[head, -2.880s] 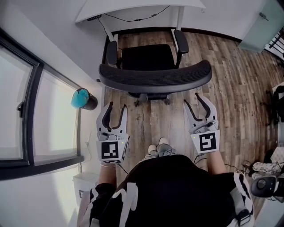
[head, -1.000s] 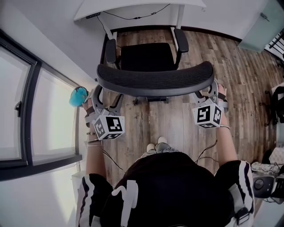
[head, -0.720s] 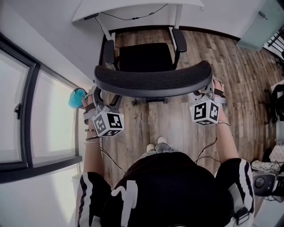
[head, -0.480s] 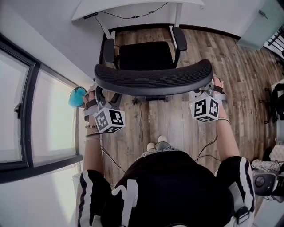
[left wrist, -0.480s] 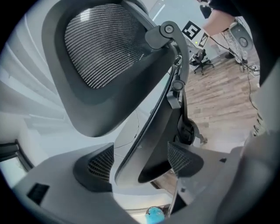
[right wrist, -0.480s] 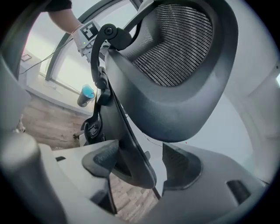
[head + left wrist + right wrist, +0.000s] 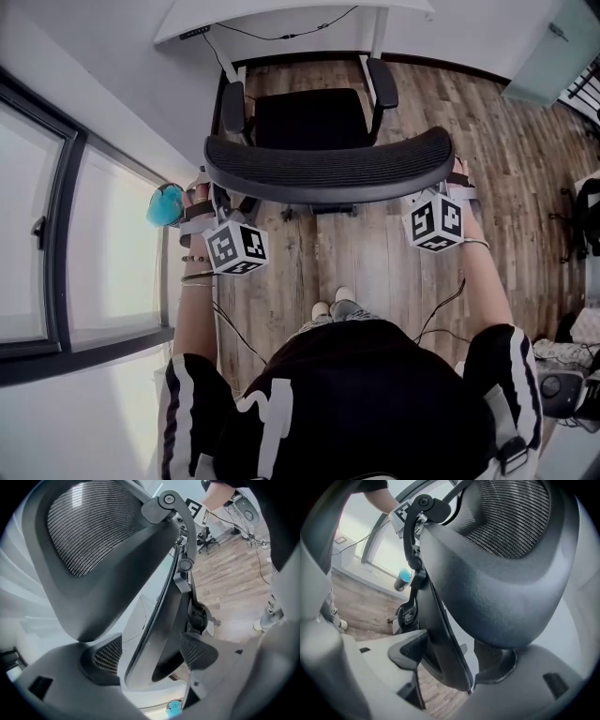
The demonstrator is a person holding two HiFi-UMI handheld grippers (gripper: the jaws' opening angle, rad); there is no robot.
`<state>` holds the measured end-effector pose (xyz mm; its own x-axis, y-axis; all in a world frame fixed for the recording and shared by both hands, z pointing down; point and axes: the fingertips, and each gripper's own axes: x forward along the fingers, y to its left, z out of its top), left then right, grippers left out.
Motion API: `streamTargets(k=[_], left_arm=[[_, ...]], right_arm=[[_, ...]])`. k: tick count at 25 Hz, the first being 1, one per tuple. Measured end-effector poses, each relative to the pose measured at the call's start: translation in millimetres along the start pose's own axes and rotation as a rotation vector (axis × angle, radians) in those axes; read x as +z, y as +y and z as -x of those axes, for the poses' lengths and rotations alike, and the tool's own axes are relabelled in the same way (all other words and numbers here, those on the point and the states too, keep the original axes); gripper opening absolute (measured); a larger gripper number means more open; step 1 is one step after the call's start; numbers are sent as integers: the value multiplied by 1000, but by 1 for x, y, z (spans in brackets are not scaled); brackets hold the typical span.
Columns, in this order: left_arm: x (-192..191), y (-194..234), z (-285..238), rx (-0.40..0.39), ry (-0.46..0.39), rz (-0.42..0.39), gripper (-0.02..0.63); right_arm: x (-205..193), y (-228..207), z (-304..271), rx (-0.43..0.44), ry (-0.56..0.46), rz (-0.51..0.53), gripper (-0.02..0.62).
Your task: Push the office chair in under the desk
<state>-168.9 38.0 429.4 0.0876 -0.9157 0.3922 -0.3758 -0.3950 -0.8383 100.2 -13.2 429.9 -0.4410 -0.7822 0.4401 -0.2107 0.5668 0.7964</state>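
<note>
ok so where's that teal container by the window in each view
Head view: teal container left of centre, beside the window.
Left gripper view: teal container at the bottom edge, partly hidden.
Right gripper view: teal container upper left, by the window.
Shared landmark: chair backrest.

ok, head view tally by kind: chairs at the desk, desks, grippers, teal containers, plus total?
office chair: 1
desk: 1
grippers: 2 (left gripper, right gripper)
teal container: 1
Total: 5
</note>
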Motion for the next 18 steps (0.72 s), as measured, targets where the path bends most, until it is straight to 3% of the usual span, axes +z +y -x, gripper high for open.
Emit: streamTargets(k=[18], left_arm=[[2,-12,-24,-43,7,-12,370]], right_arm=[[1,9,-23,29,-4,51,298]])
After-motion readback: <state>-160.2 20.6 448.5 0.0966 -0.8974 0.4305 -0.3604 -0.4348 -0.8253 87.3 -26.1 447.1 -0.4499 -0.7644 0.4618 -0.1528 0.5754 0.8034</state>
